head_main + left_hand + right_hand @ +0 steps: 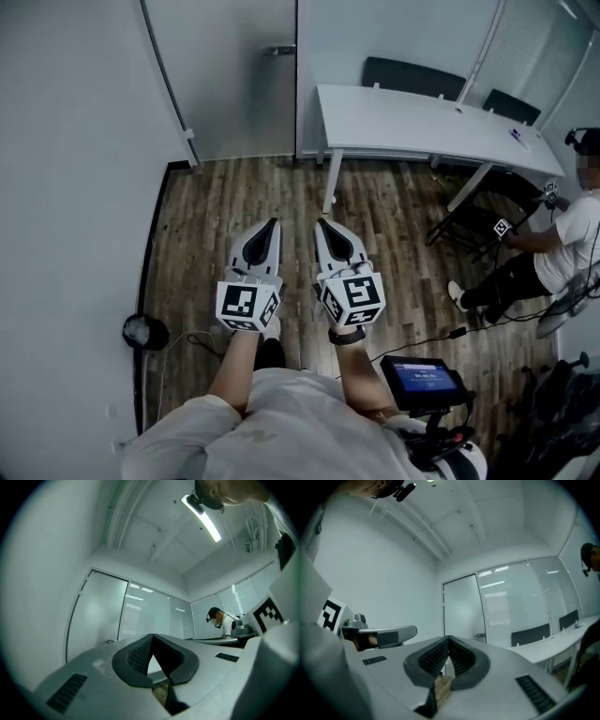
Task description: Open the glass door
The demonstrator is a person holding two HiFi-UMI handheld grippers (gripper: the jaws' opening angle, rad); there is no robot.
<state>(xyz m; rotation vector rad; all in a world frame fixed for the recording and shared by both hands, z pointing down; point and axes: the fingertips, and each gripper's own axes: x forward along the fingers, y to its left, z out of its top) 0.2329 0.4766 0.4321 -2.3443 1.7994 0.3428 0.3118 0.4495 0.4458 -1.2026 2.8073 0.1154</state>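
The frosted glass door (234, 84) stands closed at the far end of the wood floor, with its metal handle (278, 50) near its right edge. My left gripper (274, 223) and right gripper (321, 223) are side by side in mid air, both pointing toward the door and well short of it. Both are shut with nothing between the jaws. The left gripper view shows its closed tips (152, 635) with the door (96, 616) beyond. In the right gripper view the closed tips (449, 638) sit below the door (461, 611) and its handle (480, 635).
A white table (422, 127) with dark chairs (412, 75) stands to the right of the door. A seated person (562, 244) is at the far right. A black round object (145, 332) with a cable lies by the left wall. A small screen (427, 380) sits near my right arm.
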